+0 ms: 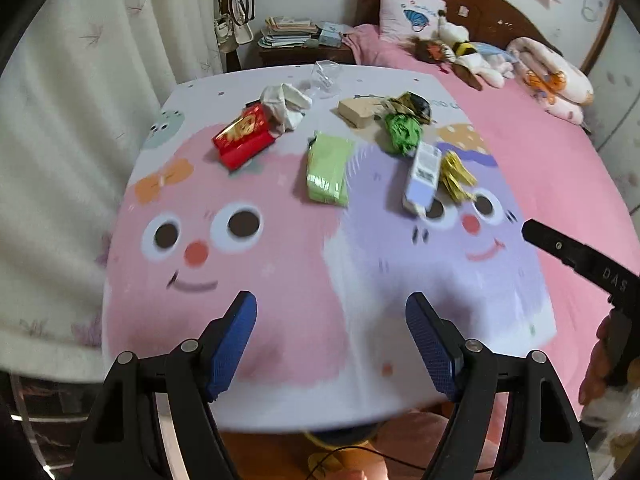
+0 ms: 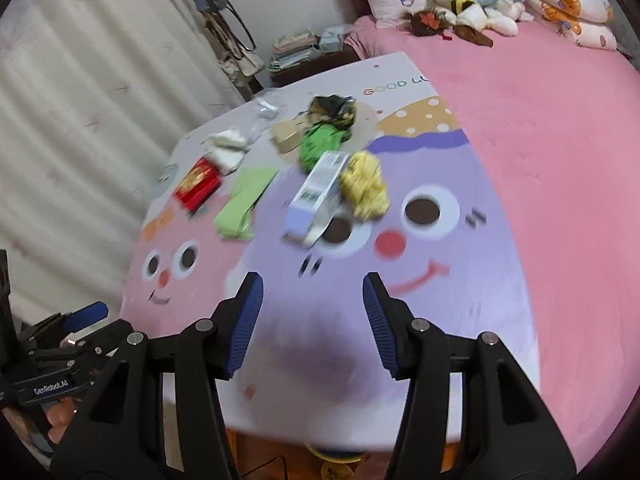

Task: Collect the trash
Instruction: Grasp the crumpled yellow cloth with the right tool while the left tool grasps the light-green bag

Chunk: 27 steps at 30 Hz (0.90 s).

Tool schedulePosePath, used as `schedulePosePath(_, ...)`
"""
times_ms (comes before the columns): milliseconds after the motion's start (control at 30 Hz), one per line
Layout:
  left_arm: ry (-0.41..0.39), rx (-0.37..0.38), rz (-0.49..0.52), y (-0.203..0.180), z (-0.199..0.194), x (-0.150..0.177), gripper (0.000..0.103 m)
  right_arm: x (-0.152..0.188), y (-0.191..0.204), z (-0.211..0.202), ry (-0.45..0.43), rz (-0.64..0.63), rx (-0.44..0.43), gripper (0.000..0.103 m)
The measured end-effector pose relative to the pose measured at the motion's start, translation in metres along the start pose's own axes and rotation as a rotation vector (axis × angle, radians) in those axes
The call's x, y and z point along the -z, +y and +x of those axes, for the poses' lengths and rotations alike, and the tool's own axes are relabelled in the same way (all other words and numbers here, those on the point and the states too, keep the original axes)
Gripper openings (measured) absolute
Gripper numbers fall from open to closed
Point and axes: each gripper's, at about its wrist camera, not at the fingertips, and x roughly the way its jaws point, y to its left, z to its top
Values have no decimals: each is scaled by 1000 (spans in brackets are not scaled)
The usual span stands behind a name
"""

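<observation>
Trash lies across the far half of a cartoon-printed table (image 1: 280,280): a red packet (image 1: 244,136), a light green pack (image 1: 326,168), a white and lilac carton (image 1: 422,178), yellow crumpled wrapper (image 1: 456,176), green crumpled wrapper (image 1: 402,132), a tan box (image 1: 358,112), white tissue (image 1: 286,106). The same red packet (image 2: 198,184), green pack (image 2: 244,204), carton (image 2: 316,200) and yellow wrapper (image 2: 366,186) show in the right wrist view. My left gripper (image 1: 331,320) is open above the table's near edge. My right gripper (image 2: 313,300) is open too, short of the carton. Both hold nothing.
A bed with pink sheet (image 2: 540,140) runs along the table's right side, with a pillow and soft toys (image 1: 460,44) at its head. A curtain (image 1: 80,100) hangs on the left. A nightstand with books (image 1: 292,34) stands behind. Clear plastic (image 1: 326,76) lies at the table's far edge.
</observation>
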Motion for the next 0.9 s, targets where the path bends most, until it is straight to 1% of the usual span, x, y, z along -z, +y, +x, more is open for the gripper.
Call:
schedulePosePath(133,54,-33,-50,-7,52,-53,78,-53,-35,50,59,20,3,49)
schedulePosePath(233,88,-49,-95,-10,91,-88,78,-83,-56,86,108,28,-2,49)
schedulePosePath(333,111,-64,-111,-11,119,-109,78,-101,-67,121,170,20,-16,49)
schedulePosePath(433,137,-93,-129,-7,145,-127,78,-108,-70,152,234,10,-31,49)
schedulePosePath(467,144,-99,-134,-4,149,-127,78,-109,-70,162,255,3,-40,49)
schedulePosePath(600,175,-131,-150,6,175,-141,78,-103,-63,184,300,-37,-76,49)
schedulePosePath(633,179,-136,-154,9,178,-141,78,-101,-61,185,304,-48,-79,49)
schedulePosePath(667,186,-140,-159,11,184,-144,78,-100,-59,185,290,-66,-80,48)
schedulePosePath(733,198,-148,-170,16,194,-149,78,-97,-52,187,297,-101,-91,39)
schedulePosePath(800,210,-152,-177,19,202,-153,78,-93,-46,189,309,-122,-103,35)
schedulePosePath(900,226,-145,-175,17,213,-159,78,-87,-38,187,299,-168,-94,34)
